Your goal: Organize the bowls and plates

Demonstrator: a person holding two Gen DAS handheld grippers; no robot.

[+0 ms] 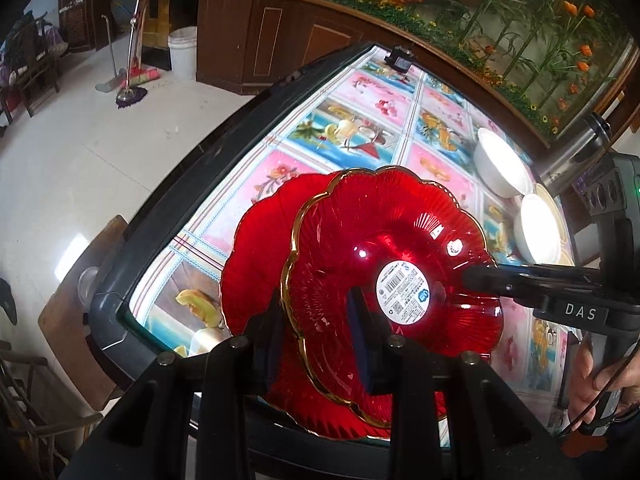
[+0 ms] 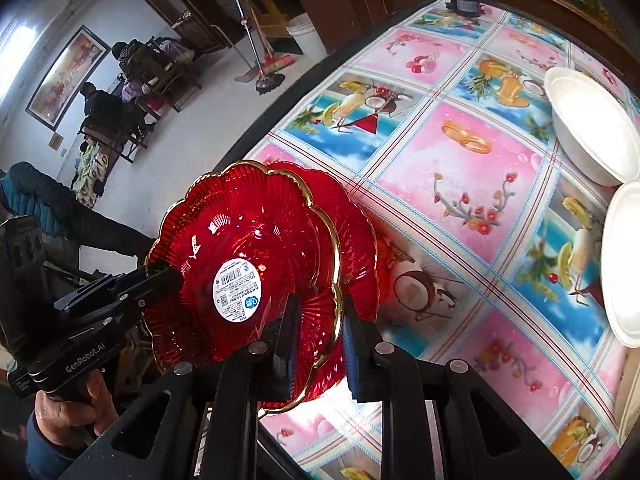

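The step in hand is stacking: both tongs carry the upper red plate [image 1: 384, 280] above a second red plate [image 1: 256, 248] lying at the counter's [image 1: 248, 152] near edge. The left tongs [image 1: 316, 320] are nearly closed, pinching its gold rim on one side; the right tongs [image 2: 318, 340] grip the opposite rim just as narrowly. Two white bowls [image 2: 592, 128] sit well apart toward the far side. Next, a level lowering is called for, lining up the scalloped edges before either grip lets go.
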